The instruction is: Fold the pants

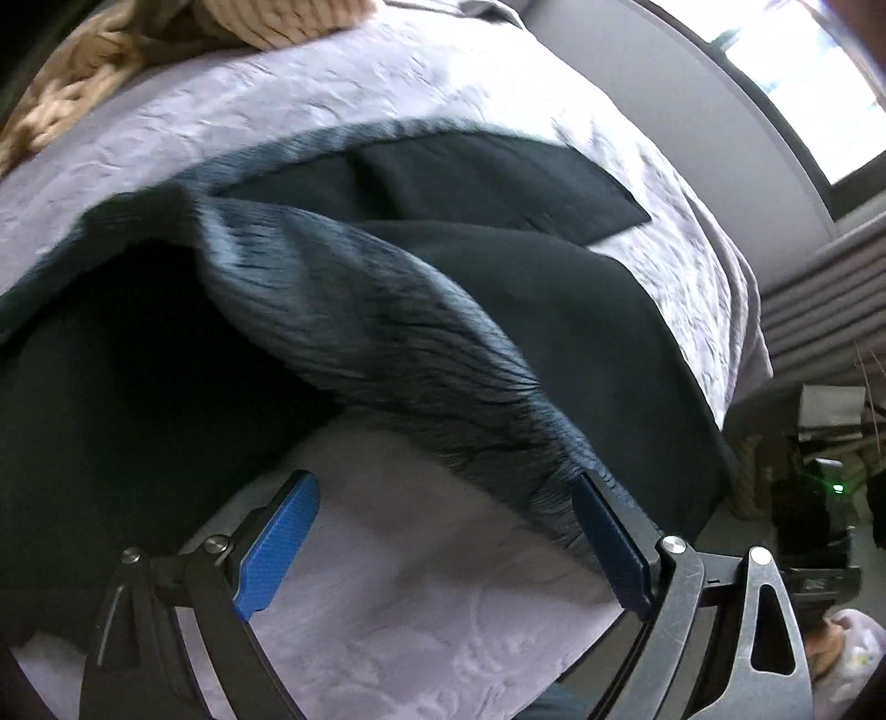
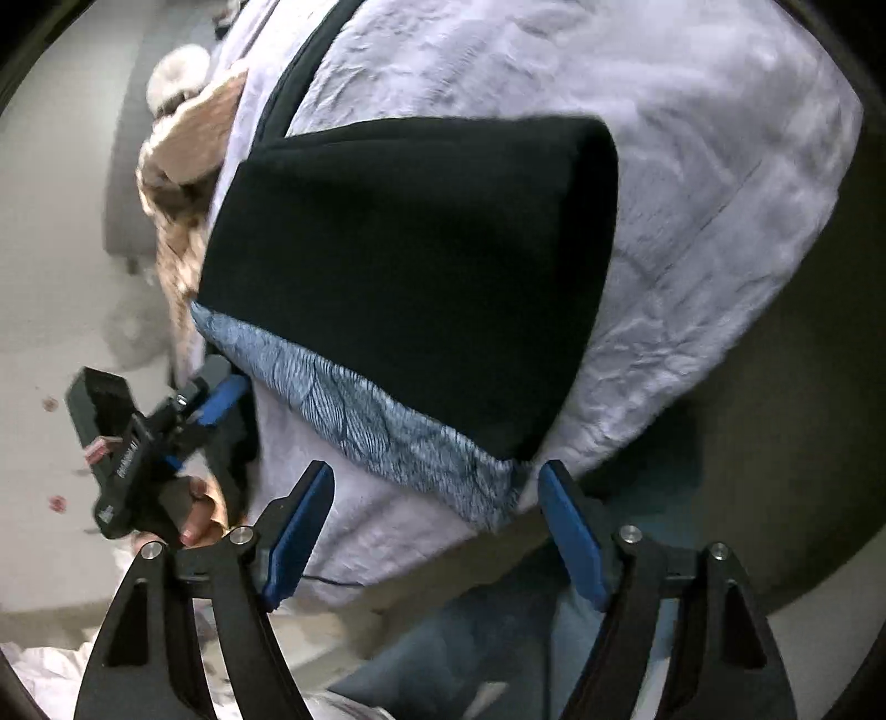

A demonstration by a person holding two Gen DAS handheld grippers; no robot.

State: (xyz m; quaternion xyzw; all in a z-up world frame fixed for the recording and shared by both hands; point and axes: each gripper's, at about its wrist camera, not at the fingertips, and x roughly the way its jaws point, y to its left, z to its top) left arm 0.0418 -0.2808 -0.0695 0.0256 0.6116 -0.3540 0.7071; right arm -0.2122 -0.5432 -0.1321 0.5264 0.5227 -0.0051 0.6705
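Left wrist: left claw (image 1: 443, 545) wide, empty | right claw (image 2: 437, 531) wide, empty, above pants (image 2: 410, 277)

The pants (image 2: 410, 277) are black on the outer face, with a lining (image 2: 376, 421) of pale grey-blue crossed by fine dark feathery lines along the edge toward 6 o'clock; the bedcover (image 2: 692, 232) beneath is pale lilac-grey with a crinkled, embossed texture; a knitted throw (image 1: 111, 50) at 11 o'clock in the left wrist view is beige and cream; the pads (image 1: 277, 548) of both grippers are bright blue on black frames; the floor (image 2: 50, 277) at 9 o'clock is light grey.
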